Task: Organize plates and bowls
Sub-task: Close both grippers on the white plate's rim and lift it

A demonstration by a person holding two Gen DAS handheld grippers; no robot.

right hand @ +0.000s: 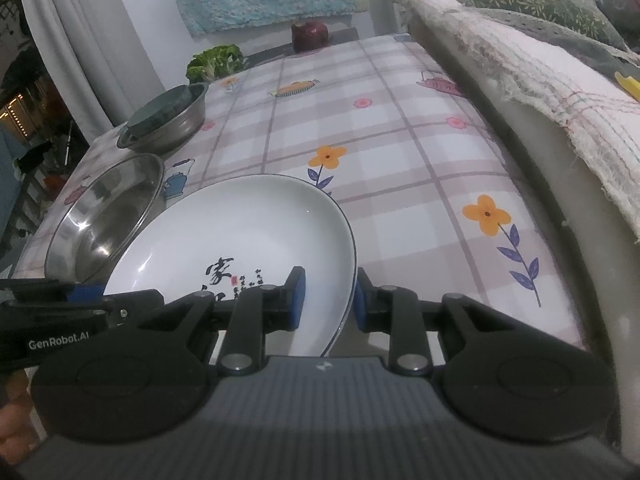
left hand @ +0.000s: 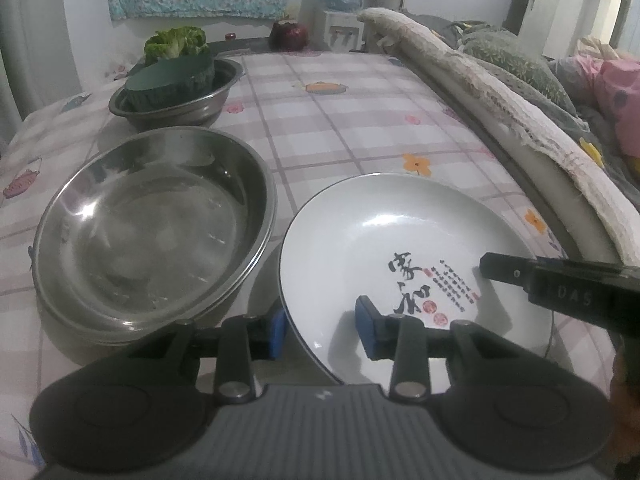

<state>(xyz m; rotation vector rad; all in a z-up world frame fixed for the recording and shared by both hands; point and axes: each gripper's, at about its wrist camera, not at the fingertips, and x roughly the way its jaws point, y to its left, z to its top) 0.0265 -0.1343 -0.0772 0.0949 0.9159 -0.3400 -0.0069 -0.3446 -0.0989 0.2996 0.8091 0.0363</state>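
White plate (left hand: 400, 248) lower centre, both grippers straddling its rim: left gripper (left hand: 320, 330) on near-left edge, right gripper (right hand: 330, 300) on right edge; grip contact unclear. Steel bowl (left hand: 156, 232) just left; open tablecloth (right hand: 400, 152) beyond.

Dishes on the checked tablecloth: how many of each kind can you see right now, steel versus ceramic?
Steel: 2, the wide shallow stainless steel basin and the smaller stainless steel bowl holding a round dark green object.
Ceramic: 1, the white ceramic plate with black calligraphy.
Total: 3
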